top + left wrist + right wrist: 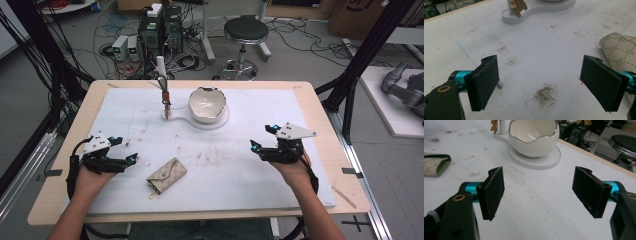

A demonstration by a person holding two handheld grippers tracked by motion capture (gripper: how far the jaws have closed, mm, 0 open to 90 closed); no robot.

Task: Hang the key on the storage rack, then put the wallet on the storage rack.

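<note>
pouch: beige, monogram print | bowl: white, silver rim

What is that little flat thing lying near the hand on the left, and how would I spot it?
Start at the white mat covering the table, then look to its near edge, just right of the left gripper. There lies a small beige pouch, flat, with a repeating printed pattern and a folded flap. The only other things on the mat, a white bowl and its stand, sit at the far side.

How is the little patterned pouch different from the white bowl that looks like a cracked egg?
The pouch lies flat on the white mat, near the person; the bowl stands upright on a white base at the far side. The pouch is beige with a printed pattern; the bowl is plain glossy white with a jagged rim. Neither is touched by a gripper.
</note>
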